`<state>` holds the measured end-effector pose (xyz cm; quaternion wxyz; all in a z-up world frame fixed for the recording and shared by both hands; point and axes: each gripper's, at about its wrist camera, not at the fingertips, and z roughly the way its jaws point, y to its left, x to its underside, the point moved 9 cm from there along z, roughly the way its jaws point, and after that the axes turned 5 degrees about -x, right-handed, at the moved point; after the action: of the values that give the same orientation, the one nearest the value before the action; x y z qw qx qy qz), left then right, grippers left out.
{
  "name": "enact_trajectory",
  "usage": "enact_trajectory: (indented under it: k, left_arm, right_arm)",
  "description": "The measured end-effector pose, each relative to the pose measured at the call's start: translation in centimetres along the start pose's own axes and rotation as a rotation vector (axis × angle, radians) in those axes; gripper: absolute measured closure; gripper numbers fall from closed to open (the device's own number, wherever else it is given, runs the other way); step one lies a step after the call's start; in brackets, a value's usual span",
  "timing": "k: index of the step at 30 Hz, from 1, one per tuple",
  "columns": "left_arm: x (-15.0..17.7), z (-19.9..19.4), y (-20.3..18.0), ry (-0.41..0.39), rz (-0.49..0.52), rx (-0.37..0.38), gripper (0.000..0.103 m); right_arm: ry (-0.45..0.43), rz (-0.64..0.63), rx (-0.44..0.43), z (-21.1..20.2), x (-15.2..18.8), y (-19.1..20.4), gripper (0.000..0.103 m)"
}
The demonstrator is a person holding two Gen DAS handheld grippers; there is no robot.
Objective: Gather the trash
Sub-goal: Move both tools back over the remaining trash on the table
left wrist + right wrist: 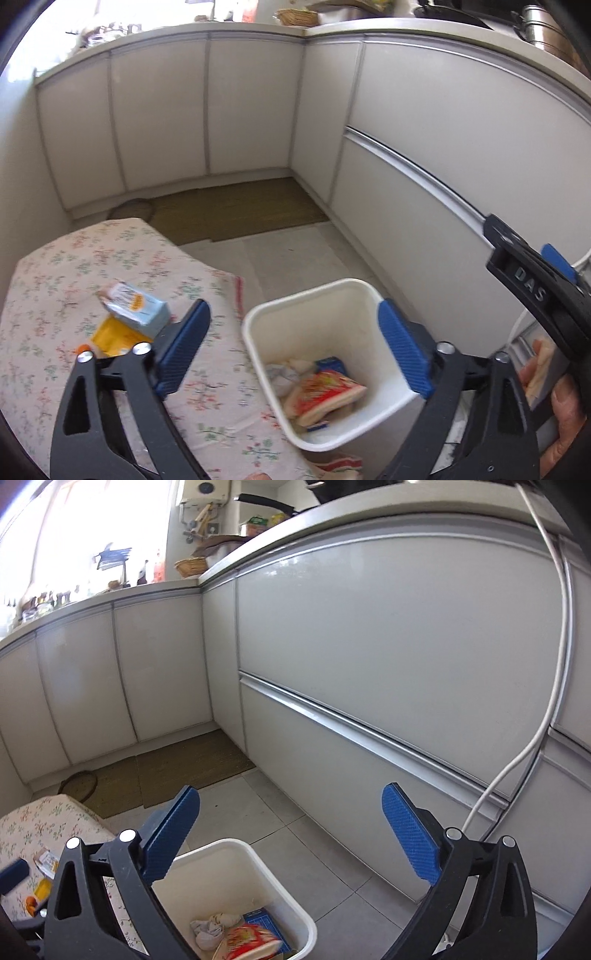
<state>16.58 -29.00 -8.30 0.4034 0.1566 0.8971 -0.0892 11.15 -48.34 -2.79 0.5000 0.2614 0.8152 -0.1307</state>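
Here both the left gripper (pixel 293 347) and right gripper (pixel 291 834) gape empty above the bin (pixel 258 317).

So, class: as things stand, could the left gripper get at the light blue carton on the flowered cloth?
Probably yes. The left gripper is open and empty, and the light blue carton lies uncovered just beside its left finger, nothing between.
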Motion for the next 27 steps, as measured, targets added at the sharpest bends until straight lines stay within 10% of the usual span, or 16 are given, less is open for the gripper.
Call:
enact_trajectory:
  k: [27]
  left_arm:
    - [4.3, 0.8, 23.7, 0.113, -0.276, -0.313, 0.007]
  right_arm:
    - [0.063, -0.366, -0.257, -1.3, 5.5, 23.4, 0.007]
